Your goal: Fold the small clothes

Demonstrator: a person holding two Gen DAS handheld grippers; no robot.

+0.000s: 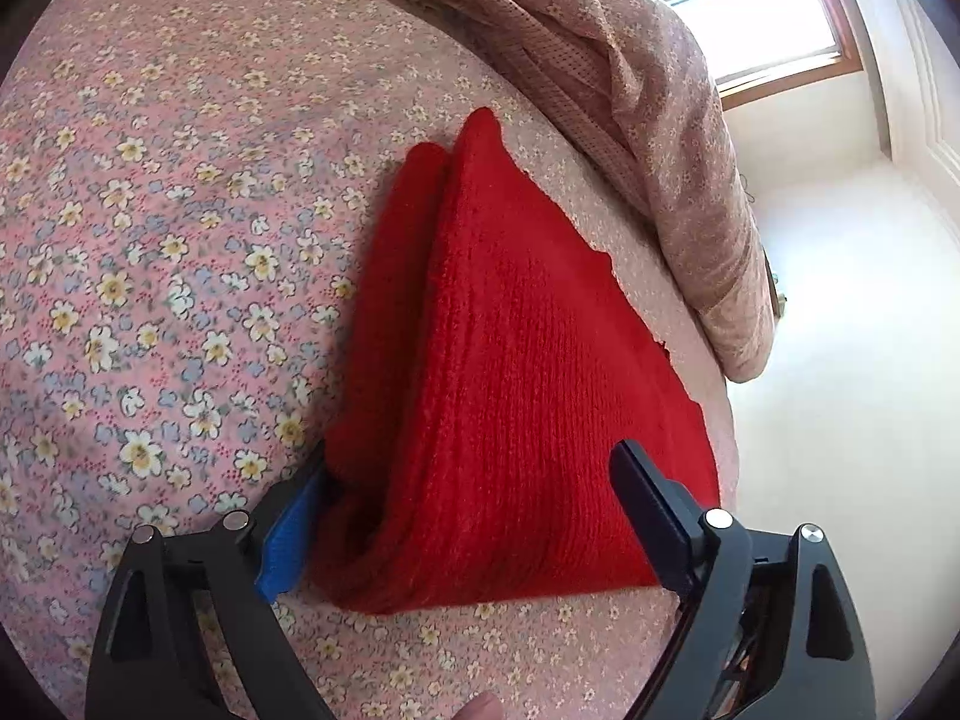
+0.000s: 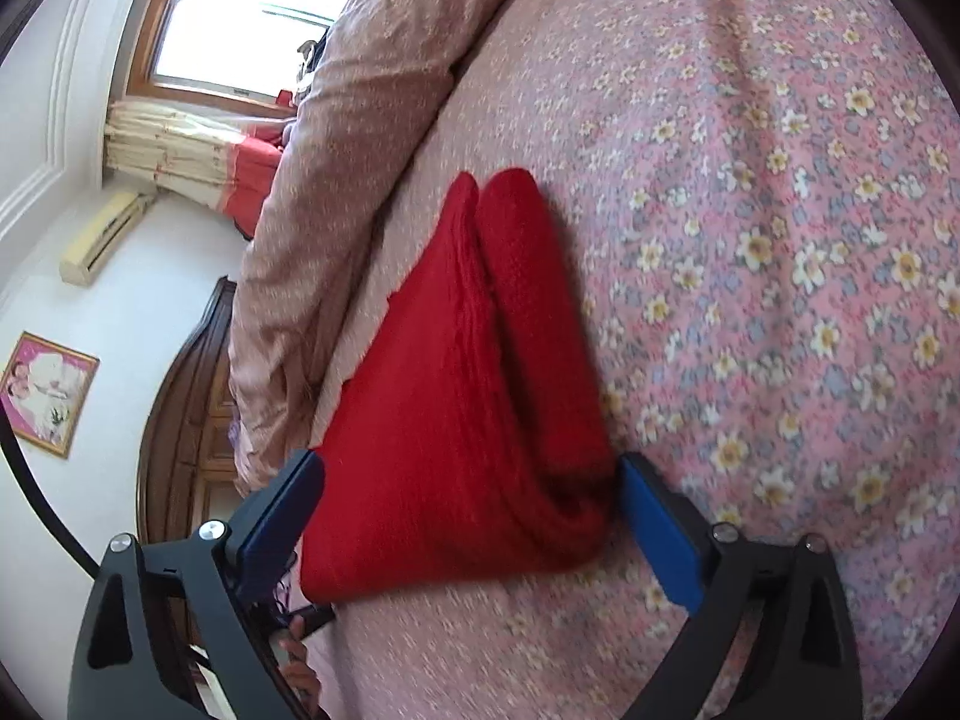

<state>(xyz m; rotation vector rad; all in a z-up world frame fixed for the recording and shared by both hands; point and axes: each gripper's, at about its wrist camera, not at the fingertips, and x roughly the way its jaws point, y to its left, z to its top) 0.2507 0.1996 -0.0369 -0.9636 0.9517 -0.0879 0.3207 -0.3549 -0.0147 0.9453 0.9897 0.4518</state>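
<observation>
A folded red knitted garment [image 1: 510, 330] lies on the floral bed sheet [image 1: 150, 210], its layered fold edge on the left. My left gripper [image 1: 471, 453] is open and straddles its near end; the blue pad sits at the folded edge, the black finger over the other side. In the right wrist view the same red garment [image 2: 450, 390] lies between the blue pads of my right gripper [image 2: 471, 463], which stands open across its near end, the rolled edge close to the right-hand pad.
A bunched pink quilt [image 1: 660, 150] lies along the bed right behind the garment, seen again as the quilt [image 2: 336, 180]. A dark wooden headboard [image 2: 186, 438] stands past it. Floral sheet [image 2: 780, 240] spreads wide on the other side. A person's hand [image 2: 294, 654] shows below.
</observation>
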